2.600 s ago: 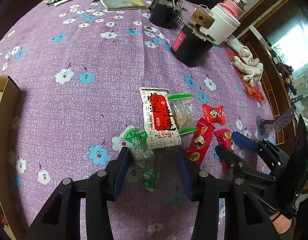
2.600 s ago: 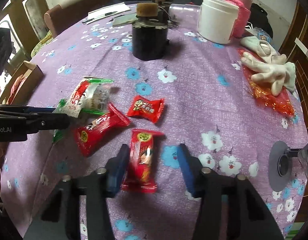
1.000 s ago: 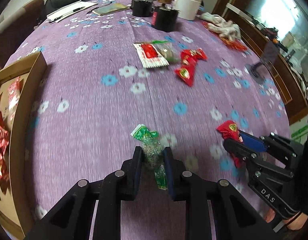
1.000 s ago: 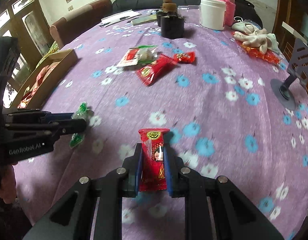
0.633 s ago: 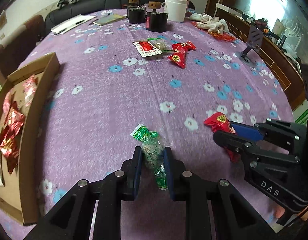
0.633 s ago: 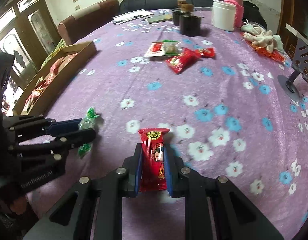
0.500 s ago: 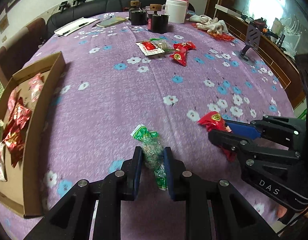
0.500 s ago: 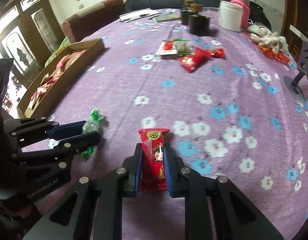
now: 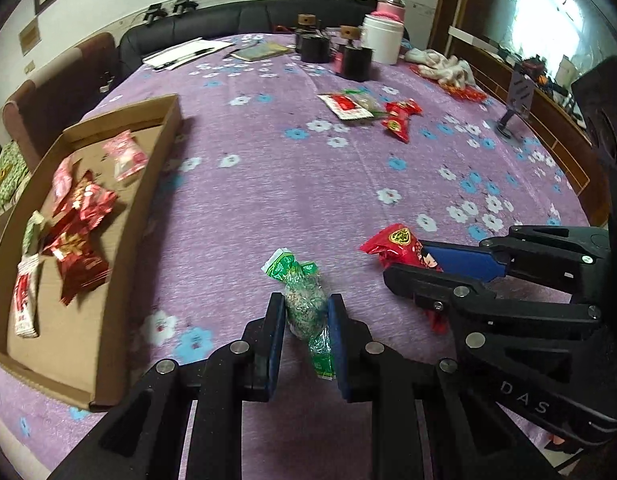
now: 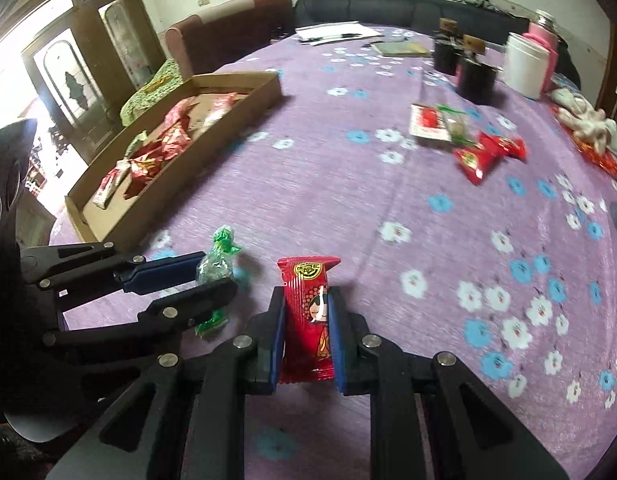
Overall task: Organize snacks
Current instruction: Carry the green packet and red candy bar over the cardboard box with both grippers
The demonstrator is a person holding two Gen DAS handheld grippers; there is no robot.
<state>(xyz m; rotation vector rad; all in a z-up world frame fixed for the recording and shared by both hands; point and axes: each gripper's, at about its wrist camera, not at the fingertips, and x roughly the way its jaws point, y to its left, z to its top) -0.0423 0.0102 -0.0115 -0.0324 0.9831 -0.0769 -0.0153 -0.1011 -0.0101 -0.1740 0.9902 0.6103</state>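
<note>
Now that both packets have been lifted away from the snack pile at the table's far edge, the green-printed clear seed packet [image 9: 304, 304] sits pinched in the closed left gripper [image 9: 306, 322], long axis pointing forward along the fingers. Beside it, the right gripper [image 10: 307, 330] clamps the red cartoon-printed candy wrapper [image 10: 308, 312], upright lengthwise. Both now hang above the purple floral tablecloth [image 9: 268, 184], near the shallow cardboard tray [image 9: 120, 248] at its left edge, so dropping them in looks next.
</note>
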